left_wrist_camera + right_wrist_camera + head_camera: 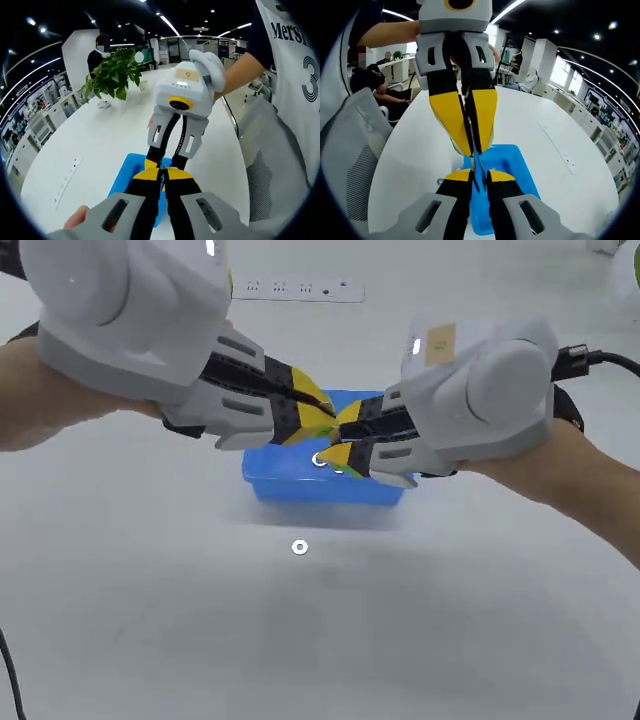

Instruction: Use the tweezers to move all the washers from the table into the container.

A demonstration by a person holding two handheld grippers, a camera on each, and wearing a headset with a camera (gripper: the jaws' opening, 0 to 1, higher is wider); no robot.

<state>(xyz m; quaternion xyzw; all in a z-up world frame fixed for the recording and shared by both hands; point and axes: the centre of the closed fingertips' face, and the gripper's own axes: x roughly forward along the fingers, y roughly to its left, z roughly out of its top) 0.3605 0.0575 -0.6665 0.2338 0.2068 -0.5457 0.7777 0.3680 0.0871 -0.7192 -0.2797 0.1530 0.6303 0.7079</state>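
Washers show in two spots: one washer (300, 547) lies flat on the white table (150, 620), just in front of the blue container (290, 487) and apart from it, and a second washer (320, 460) sits over the container at the jaw tips (lying inside or hanging there, I cannot tell). Above the container the left gripper (323, 418) and the right gripper (340, 445) meet tip to tip, each with its yellow jaws clamped on the thin tweezers (476, 172) running between them
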